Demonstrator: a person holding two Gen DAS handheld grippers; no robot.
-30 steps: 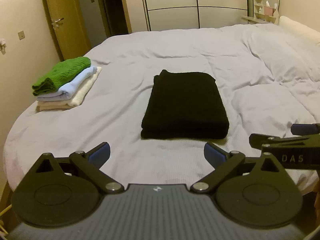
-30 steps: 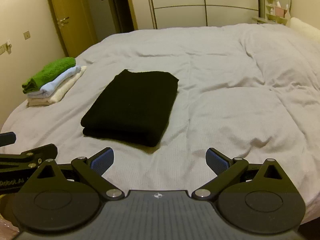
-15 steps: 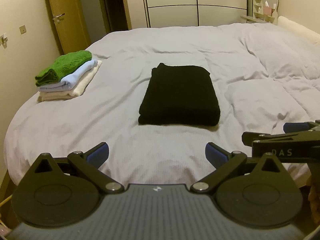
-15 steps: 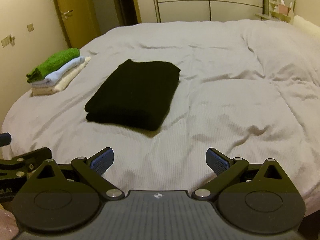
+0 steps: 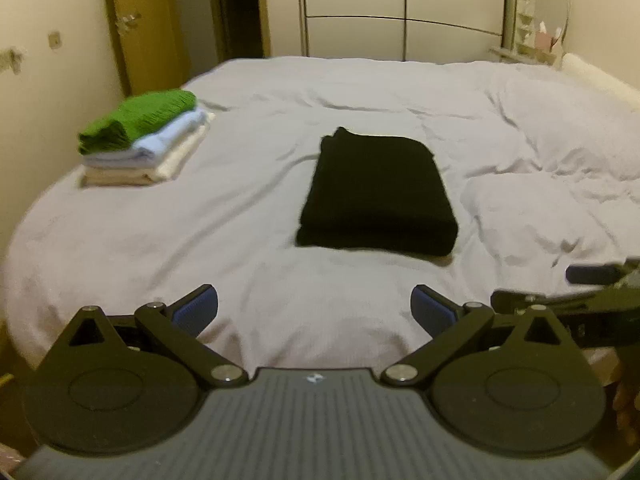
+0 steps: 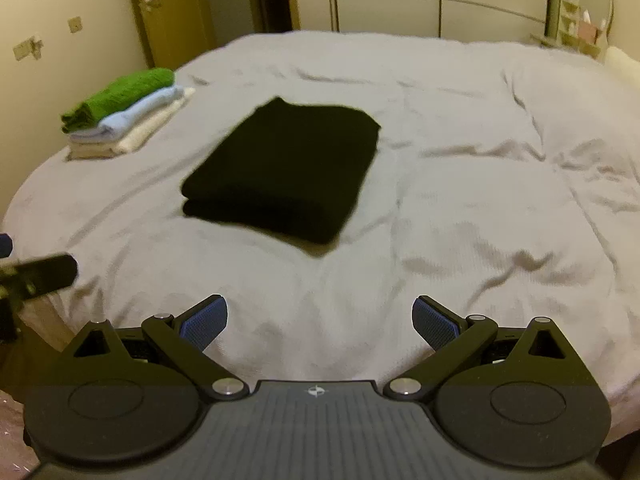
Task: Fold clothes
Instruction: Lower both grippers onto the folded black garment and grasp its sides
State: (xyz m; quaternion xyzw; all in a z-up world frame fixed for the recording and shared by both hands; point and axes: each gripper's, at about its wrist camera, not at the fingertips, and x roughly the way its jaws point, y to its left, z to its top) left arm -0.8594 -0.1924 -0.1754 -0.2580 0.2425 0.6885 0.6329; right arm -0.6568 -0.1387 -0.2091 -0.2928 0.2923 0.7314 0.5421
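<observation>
My left gripper and right gripper both spread wide, nothing between the pads, both held over the near edge of the bed. Black garment folded into a flat rectangle, lying mid-bed ahead of me, apart from both grippers. Far left near the bed edge: stack of three folded pieces, green on top, light blue, cream at bottom. Rumpled pale duvet all round. Door and wardrobe behind. Both views slightly blurred.
</observation>
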